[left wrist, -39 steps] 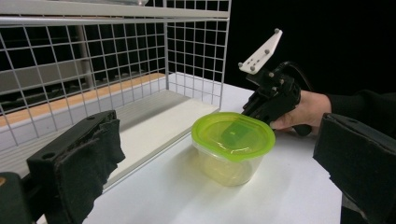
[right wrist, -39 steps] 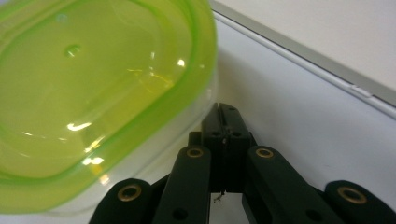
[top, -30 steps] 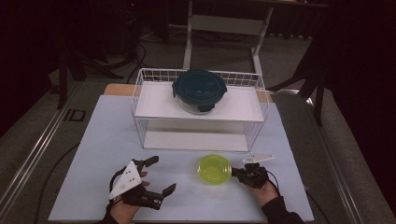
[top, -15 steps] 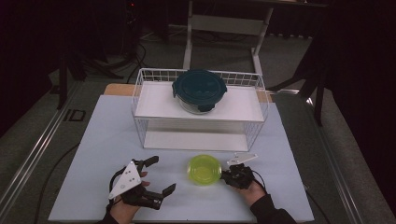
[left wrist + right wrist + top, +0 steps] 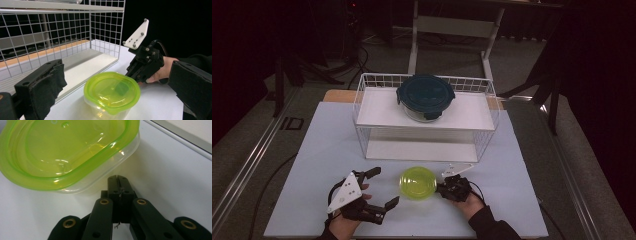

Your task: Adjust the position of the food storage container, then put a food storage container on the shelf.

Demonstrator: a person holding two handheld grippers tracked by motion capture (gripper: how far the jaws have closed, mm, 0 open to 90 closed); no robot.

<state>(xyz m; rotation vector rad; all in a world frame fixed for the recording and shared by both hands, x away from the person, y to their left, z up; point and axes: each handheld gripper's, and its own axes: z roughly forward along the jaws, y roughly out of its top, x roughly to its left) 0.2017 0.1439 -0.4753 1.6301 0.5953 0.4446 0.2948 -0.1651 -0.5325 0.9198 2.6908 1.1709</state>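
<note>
My right tongs are clenched empty, tips against the clear container with its lime-green lid. My left tongs stand released, just beside it. Pale table, wire rack beyond, dark room.

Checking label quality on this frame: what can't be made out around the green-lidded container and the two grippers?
- Green-lidded container: right gripper view, top and left edges cut it off.
- Contact between the shut right gripper and that container: too close to tell.
- Left gripper: left gripper view, jaw ends cut by the bottom and right edges.
- Dark-lidded container on the wire rack: high view, lid hides its contents.
</note>
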